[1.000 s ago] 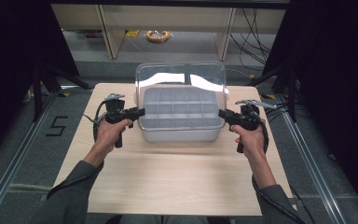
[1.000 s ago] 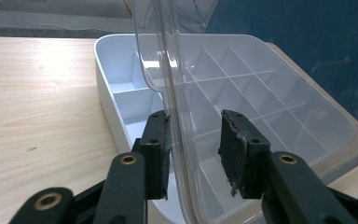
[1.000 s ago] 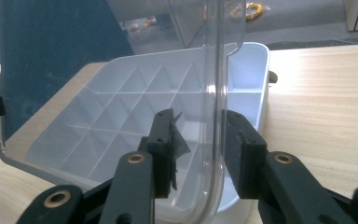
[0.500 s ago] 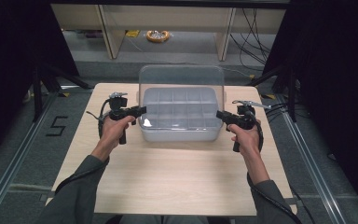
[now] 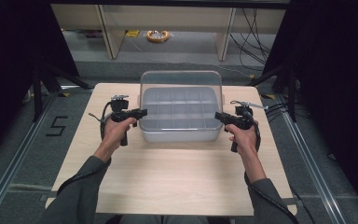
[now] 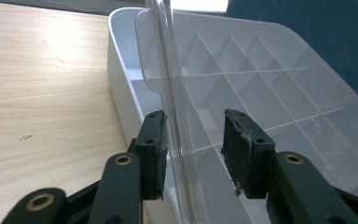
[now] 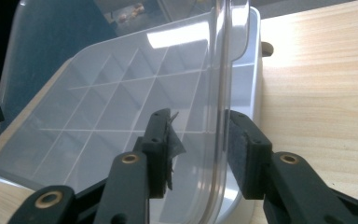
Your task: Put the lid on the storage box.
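Divided organizer box (image 5: 177, 122) sits at middle of surface (image 5: 168, 177), toward far edge. Clear hinged lid (image 5: 181, 93) stands raised, roughly upright over box.

Left tongs (image 5: 142, 112) at lid's left edge: jaws apart, straddling rim, one pad (image 6: 153, 151) touching plastic. Right tongs (image 5: 218, 115) likewise, jaws apart astride right rim.

Judgement: lid mid-swing; opening or closing not clear. Compartments look empty.

Writing: "5" (image 5: 57, 126) marked on floor beside surface's left edge. No brand readable.

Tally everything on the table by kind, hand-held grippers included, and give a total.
Divided box: 1
Clear lid: 1
Hand-held gripper: 2, left hand-held gripper and right hand-held gripper
Total: 4
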Demonstrator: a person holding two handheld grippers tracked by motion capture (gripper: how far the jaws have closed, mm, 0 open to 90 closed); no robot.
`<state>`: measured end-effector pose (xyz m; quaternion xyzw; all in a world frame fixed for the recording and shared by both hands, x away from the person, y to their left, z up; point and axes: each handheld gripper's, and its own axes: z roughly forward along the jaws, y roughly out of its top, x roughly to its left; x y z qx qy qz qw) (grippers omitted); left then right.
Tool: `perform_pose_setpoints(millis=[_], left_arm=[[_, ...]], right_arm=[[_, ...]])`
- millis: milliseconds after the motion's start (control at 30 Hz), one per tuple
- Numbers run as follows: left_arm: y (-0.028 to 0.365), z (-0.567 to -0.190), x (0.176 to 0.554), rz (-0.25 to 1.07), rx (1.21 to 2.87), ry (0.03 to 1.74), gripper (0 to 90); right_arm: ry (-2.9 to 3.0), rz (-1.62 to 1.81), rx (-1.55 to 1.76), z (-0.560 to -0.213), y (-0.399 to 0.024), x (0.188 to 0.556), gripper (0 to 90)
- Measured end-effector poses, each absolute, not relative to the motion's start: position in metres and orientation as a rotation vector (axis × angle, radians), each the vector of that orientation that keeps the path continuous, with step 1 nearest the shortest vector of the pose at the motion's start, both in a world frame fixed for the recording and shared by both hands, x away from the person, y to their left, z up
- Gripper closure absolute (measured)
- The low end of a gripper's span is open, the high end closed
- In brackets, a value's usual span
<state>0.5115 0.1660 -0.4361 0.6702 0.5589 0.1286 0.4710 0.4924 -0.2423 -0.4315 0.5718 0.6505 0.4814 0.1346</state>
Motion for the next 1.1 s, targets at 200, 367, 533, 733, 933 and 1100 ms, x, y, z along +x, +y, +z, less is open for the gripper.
perform_pose_setpoints(millis=[200,367,533,733,933,1100], left_arm=[[0.168,-0.446,0.513,0.251,1.608,1.398,56.8],[0.169,-0.449,0.514,0.238,1.599,1.405,55.9],[0.167,-0.449,0.514,0.249,1.609,1.397,54.4],[0.167,-0.45,0.514,0.255,1.615,1.391,54.3],[0.165,-0.449,0.514,0.266,1.62,1.401,53.4],[0.159,-0.448,0.511,0.409,1.739,1.373,57.4]], right_arm=[[1.865,1.402,1.751,-0.438,-0.241,0.495,61.4],[1.852,1.404,1.765,-0.44,-0.239,0.498,60.5],[1.861,1.399,1.77,-0.441,-0.239,0.499,60.1],[1.864,1.388,1.734,-0.443,-0.239,0.502,60.0],[1.876,1.37,1.71,-0.443,-0.24,0.503,59.3],[1.864,1.36,1.77,-0.44,-0.233,0.501,55.5]])
